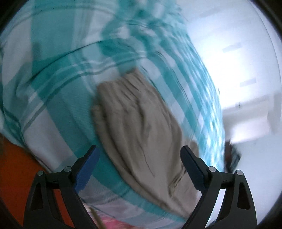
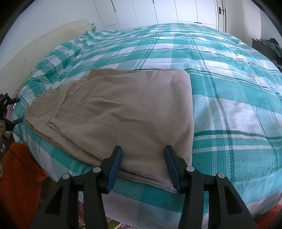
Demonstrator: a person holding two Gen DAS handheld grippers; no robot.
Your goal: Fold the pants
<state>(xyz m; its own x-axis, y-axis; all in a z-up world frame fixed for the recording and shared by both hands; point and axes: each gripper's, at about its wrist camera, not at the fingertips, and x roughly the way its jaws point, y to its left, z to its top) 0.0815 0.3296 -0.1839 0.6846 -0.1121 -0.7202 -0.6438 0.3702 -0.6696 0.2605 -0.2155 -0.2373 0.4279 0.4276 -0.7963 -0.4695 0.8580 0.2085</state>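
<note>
Beige pants (image 2: 123,109) lie folded in layers on a bed with a teal and white checked cover (image 2: 220,88), near its front edge. The waistband and a back pocket (image 2: 40,109) are at the left. My right gripper (image 2: 143,151) is open, its blue-padded jaws standing over the folded edge nearest me, holding nothing. The left wrist view is motion-blurred; the pants (image 1: 137,123) show ahead of my left gripper (image 1: 139,153), which is open and empty above them. The left gripper also shows at the far left of the right wrist view (image 2: 8,111).
An orange floor or rug (image 2: 19,176) lies below the bed's left front corner. A cream headboard (image 2: 44,45) runs along the left. White wardrobe doors (image 2: 158,10) stand behind the bed. Dark furniture with clothes (image 2: 267,47) is at the far right.
</note>
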